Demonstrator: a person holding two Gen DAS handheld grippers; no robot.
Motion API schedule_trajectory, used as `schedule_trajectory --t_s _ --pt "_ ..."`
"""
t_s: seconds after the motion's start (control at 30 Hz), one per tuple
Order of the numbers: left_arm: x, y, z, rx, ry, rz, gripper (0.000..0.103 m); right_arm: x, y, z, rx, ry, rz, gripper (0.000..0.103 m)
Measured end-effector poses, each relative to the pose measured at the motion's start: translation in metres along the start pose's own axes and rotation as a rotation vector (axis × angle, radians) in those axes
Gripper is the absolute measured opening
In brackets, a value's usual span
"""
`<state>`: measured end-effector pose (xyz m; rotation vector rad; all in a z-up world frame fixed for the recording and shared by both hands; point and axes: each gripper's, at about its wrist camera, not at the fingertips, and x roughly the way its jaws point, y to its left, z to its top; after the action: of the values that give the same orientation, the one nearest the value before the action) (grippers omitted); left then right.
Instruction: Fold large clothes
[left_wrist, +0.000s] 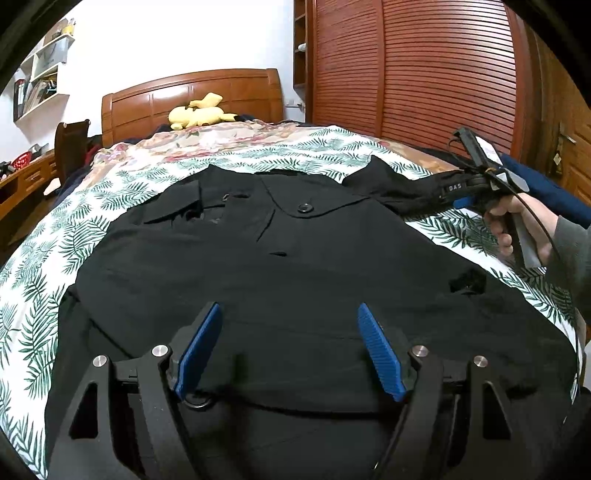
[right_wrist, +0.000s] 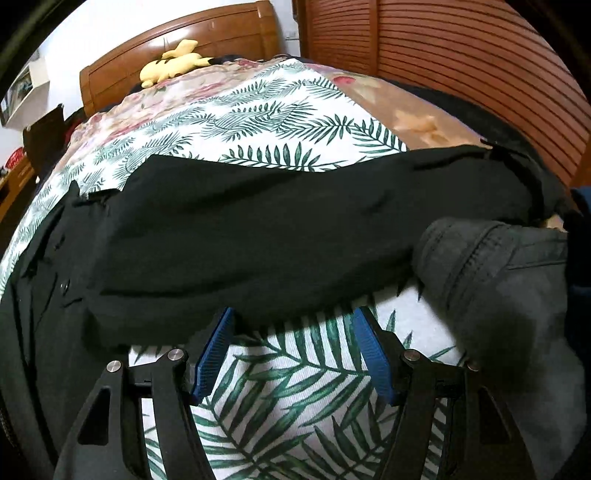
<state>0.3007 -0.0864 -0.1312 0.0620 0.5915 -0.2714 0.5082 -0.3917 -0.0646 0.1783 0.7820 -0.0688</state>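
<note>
Shirt spread across the bed, one claw at its near hem, the other at its right sleeve.

The shirt lies flat on the bedspread, collar toward the headboard. A plush toy rests before the headboard. The wardrobe stands right of the bed, shelves left. The left claw hovers over the hem; the right claw sits under the sleeve.

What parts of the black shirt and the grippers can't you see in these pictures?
- Black shirt: bottom hem, left wrist view, hidden behind the left gripper.
- Right sleeve: its cuff, right wrist view, lost behind a grey cloth.
- Right gripper: fingertips, right wrist view, covered by the sleeve.
</note>
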Motion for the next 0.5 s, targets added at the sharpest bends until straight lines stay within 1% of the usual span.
schedule_trajectory --t_s 0.27,0.37,0.4,0.43,0.47,0.5 --pt "-0.003 -0.003 0.000 0.014 -0.010 0.001 0.077 0.012 -0.009 0.006 0.088 0.003 0.051 0.068" --pt "-0.003 -0.003 0.000 0.013 -0.009 0.001 0.077 0.016 -0.009 0.010 0.095 0.004 0.048 0.068" --pt "-0.003 -0.004 0.000 0.013 -0.009 0.000 0.077 0.017 -0.008 0.012 0.094 0.005 0.042 0.062" --pt "-0.003 -0.004 0.000 0.013 -0.010 0.000 0.077 0.017 -0.006 0.013 0.090 0.007 0.035 0.052" --pt "-0.003 -0.004 0.000 0.014 -0.010 0.001 0.077 0.016 -0.004 0.014 0.079 0.008 0.028 0.045" --pt "-0.003 -0.003 0.000 0.014 -0.010 0.001 0.077 0.015 -0.001 0.015 0.064 0.008 0.021 0.026"
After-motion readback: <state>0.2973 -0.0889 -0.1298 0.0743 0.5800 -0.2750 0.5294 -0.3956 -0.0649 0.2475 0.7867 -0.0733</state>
